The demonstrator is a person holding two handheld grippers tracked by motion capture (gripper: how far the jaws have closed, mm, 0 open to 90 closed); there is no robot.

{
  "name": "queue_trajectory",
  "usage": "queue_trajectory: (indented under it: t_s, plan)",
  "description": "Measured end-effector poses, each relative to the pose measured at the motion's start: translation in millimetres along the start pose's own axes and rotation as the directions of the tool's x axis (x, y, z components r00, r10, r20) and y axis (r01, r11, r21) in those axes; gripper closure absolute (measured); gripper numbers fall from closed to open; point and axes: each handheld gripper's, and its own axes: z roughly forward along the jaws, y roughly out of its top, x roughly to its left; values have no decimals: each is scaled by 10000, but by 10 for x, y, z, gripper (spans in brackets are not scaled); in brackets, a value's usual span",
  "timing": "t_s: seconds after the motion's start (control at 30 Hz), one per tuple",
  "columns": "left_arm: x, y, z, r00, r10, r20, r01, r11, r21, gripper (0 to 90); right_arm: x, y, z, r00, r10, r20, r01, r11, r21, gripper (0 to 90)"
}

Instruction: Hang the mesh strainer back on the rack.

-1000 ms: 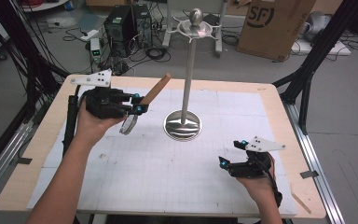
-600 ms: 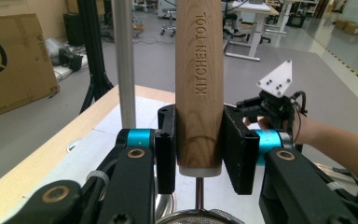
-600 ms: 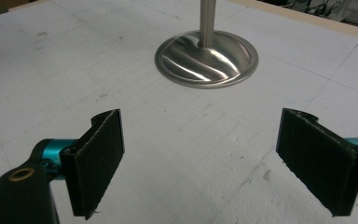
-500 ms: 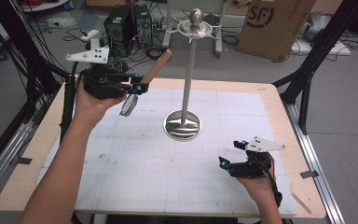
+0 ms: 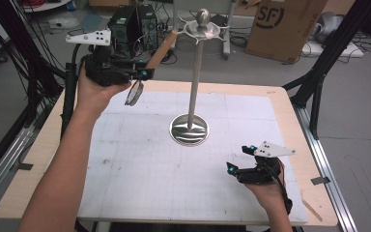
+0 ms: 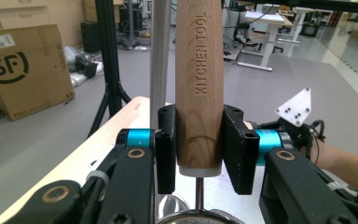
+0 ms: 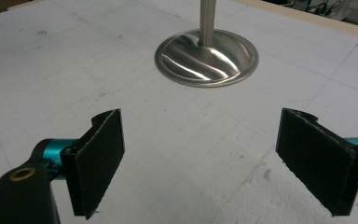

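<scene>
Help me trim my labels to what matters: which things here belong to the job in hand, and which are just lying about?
In the job:
- strainer, its wooden handle clamped in the left gripper
- stand, with hooks on top
- right gripper, open, resting on the mat

Just about:
- cardboard box on the floor
- computer tower
- cables

I've raised my left hand-held gripper [image 5: 142, 73] with the wooden-handled strainer [image 5: 147, 67] clamped in it, its handle tip now up near the stand's top ring [image 5: 204, 31].
</scene>
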Motion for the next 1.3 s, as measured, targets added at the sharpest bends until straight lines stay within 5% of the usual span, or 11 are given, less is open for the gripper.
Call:
queue_trajectory:
  t_s: [0.37, 0.6, 1.3]
  plan:
    - [120, 34, 16, 9987, -247, -447, 248, 9997, 36, 686, -10, 0, -3, 10000, -62, -3, 62, 10000, -27, 142]
    - [171, 9, 58, 9987, -412, -288, 408, 9991, -136, 686, -11, -2, -11, 10000, -9, 21, 9, 10000, -41, 142]
    - [94, -17, 317, 9995, -199, -264, 203, 9997, 143, 685, -10, 6, -16, 10000, 5, -2, -5, 10000, -59, 142]
